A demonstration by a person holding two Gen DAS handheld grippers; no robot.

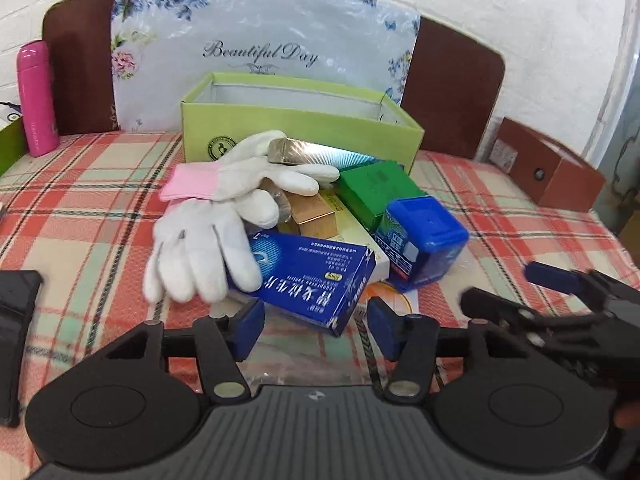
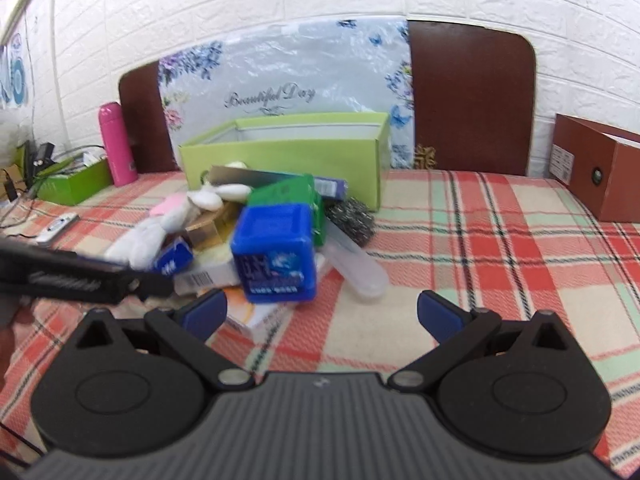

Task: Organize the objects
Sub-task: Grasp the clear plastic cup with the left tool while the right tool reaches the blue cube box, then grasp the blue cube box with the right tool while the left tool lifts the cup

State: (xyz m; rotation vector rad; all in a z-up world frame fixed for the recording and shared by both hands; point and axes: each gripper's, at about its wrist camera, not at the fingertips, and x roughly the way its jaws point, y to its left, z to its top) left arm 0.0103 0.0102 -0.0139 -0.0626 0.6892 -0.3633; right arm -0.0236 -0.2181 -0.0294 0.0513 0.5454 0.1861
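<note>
A pile of objects lies on the plaid cloth in front of an open light-green box. The pile holds white gloves, a blue medicine carton, a blue plastic cube, a green box, a gold box, a silver box, a steel scourer and a clear plastic case. My left gripper is open just before the blue carton. My right gripper is open and empty, just right of the blue cube.
A pink bottle stands back left by a green tray. A brown box sits at the right. A floral board leans on the brown headboard. A remote lies left.
</note>
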